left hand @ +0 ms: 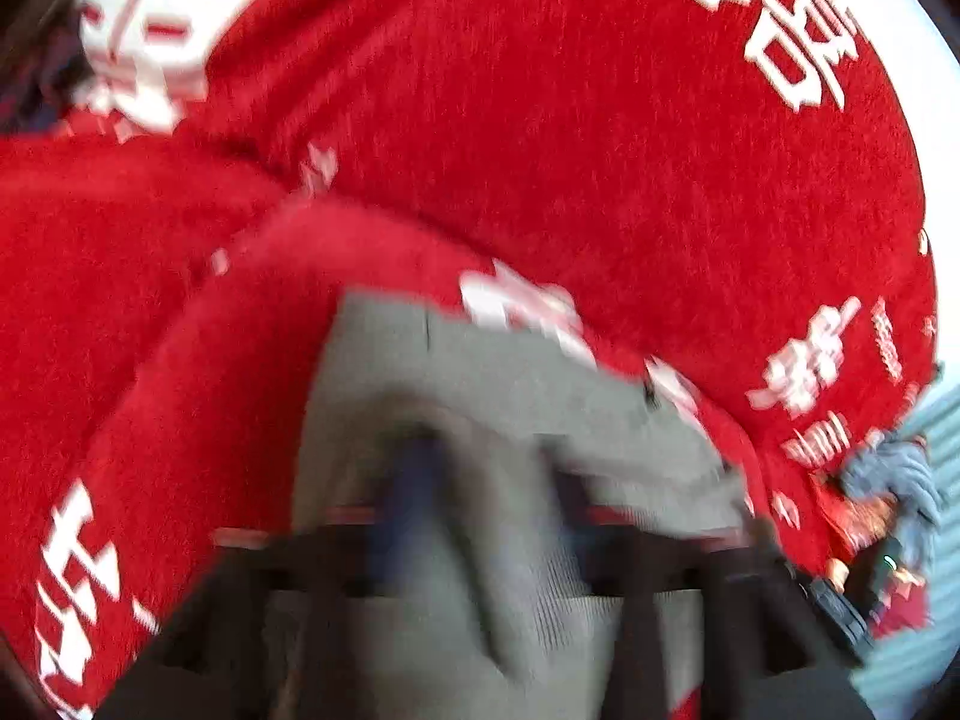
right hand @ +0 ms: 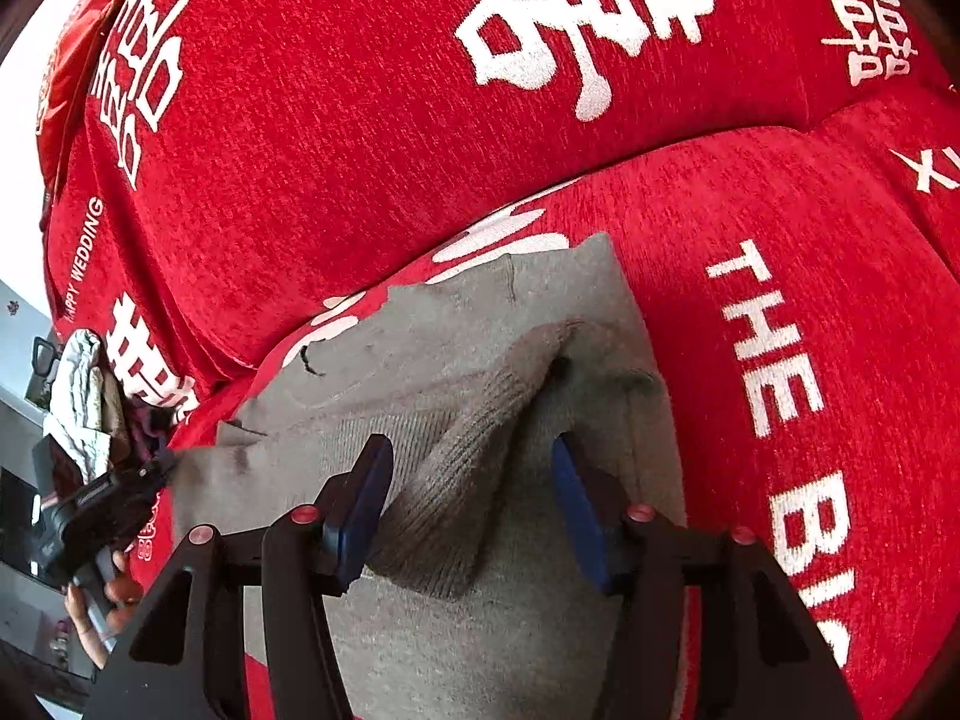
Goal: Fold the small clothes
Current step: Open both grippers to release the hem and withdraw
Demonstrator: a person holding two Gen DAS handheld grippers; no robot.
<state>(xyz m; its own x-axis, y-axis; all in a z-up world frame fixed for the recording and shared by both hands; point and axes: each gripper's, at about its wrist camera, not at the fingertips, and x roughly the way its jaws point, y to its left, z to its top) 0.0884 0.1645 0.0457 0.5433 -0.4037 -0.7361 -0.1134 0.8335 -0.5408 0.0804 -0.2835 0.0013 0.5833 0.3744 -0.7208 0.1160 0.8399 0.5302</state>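
Observation:
A small grey knit garment [right hand: 456, 324] lies flat on the red cover. A raised ribbed fold [right hand: 474, 450] of it runs up between the blue pads of my right gripper [right hand: 471, 480]. The jaws stand apart; the fold brushes the left pad [right hand: 360, 504], and the right pad is clear of it. In the blurred left wrist view the same grey garment [left hand: 480, 372] lies under my left gripper [left hand: 489, 480]. Its dark blue fingers [left hand: 414, 480] are spread wide with a soft ridge of cloth between them, not pinched. The left gripper [right hand: 90, 516] also shows at the right wrist view's left edge, held by a hand [right hand: 102, 600].
A red plush cover [right hand: 360, 180] with large white characters and lettering spans the whole surface, with a ridge behind the garment. A heap of other clothes [right hand: 78, 402] sits off the cover's edge, also seen as grey-blue cloth [left hand: 894, 468]. A pale wall [left hand: 924, 60] lies beyond.

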